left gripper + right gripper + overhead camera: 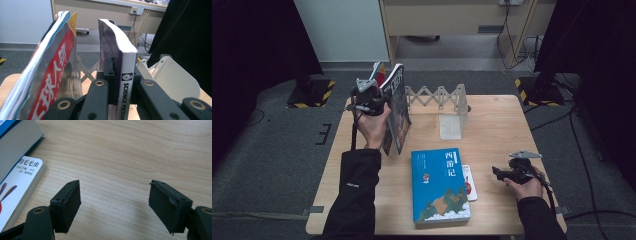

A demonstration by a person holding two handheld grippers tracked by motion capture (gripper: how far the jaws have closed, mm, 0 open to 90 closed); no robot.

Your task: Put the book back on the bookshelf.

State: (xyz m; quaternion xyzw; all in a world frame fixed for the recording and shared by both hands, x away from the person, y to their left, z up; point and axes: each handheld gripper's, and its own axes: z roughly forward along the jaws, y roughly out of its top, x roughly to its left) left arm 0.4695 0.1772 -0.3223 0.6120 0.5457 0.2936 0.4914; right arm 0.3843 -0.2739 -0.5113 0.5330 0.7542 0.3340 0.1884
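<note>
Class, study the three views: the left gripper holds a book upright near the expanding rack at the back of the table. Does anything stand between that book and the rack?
The left gripper is shut on the Science Fiction book. A red-covered magazine stands tilted close on one side of it. The rack and its white end plate lie just beyond, and nothing visible blocks the way ahead.

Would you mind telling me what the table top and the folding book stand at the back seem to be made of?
The table top looks like pale wood or a wood-look laminate: matt, with grain lines running across it. The folding book stand looks like pale plastic, possibly slightly translucent, with a smooth end plate and a zigzag lattice; I can't be sure.
</note>
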